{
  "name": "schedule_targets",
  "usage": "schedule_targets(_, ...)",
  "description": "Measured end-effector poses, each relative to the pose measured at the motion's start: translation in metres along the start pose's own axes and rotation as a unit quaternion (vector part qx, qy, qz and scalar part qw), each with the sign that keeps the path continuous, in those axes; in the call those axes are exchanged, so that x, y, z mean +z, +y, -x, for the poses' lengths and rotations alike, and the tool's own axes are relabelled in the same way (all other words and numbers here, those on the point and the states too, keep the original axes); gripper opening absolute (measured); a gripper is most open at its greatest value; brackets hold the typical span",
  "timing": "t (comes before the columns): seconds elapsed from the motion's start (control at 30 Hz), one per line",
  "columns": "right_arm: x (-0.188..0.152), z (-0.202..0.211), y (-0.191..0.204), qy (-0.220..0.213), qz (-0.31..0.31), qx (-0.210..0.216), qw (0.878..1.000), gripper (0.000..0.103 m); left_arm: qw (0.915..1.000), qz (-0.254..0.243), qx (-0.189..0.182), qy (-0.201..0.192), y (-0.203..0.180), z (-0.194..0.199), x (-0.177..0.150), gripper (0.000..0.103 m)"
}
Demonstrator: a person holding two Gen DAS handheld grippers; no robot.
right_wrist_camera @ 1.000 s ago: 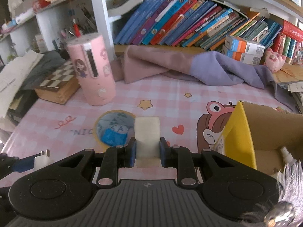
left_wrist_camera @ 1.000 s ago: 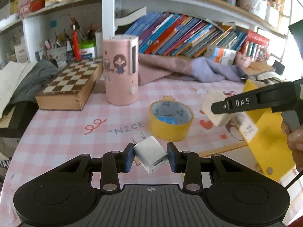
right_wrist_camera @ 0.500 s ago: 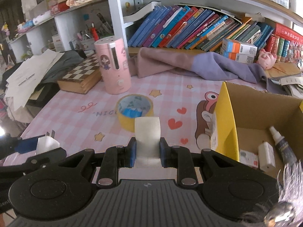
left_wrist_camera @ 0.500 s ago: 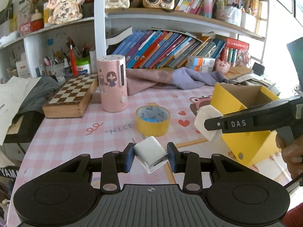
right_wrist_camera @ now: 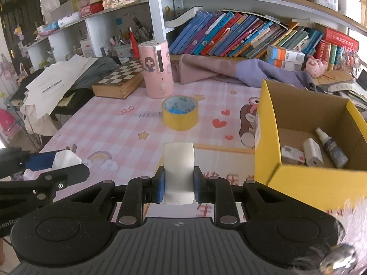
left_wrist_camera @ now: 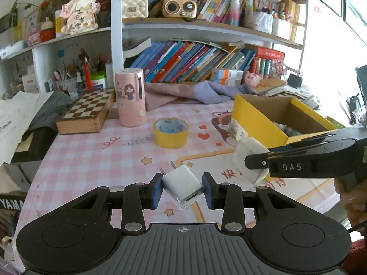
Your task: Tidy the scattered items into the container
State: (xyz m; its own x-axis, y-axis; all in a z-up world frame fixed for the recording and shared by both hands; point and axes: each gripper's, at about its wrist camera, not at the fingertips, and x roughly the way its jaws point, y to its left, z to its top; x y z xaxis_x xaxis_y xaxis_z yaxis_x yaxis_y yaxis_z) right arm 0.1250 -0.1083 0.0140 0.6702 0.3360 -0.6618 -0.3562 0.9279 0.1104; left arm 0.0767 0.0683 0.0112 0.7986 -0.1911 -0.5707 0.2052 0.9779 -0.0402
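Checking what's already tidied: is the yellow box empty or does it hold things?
Not empty. The yellow box holds a small dark bottle, a white item and a small packet on its floor.

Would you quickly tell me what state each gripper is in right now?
Left gripper: shut on the white USB charger plug.
Right gripper: shut on the white tape roll.

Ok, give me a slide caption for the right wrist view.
Right gripper holds a white tape roll above the pink mat, beside the yellow box.
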Motion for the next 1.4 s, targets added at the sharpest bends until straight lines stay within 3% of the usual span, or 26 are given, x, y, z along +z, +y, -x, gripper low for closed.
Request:
schedule_targets(0.63, -0.058, 0.058, -0.001, 0.004, -0.038, -0.036, 0.999, 0.022, 0.998, -0.035, -0.052, 0.005, -0.035, 0.036, -0.028, 0.035)
schedule_targets(0.97, -0.079, 0.077, -0.019, 0.016, -0.075, -0.064, 0.995, 0.022, 0.9951, -0.049, -0.085, 0.01, -0.056, 0.034, -0.031, 0.035)
schedule_targets(1.4, -0.102, 0.097, -0.049, 0.027, -0.122, -0.113, 0.986, 0.022, 0.9853, -0.085, -0.145, 0.027, -0.092, 0.019, -0.031, 0.035)
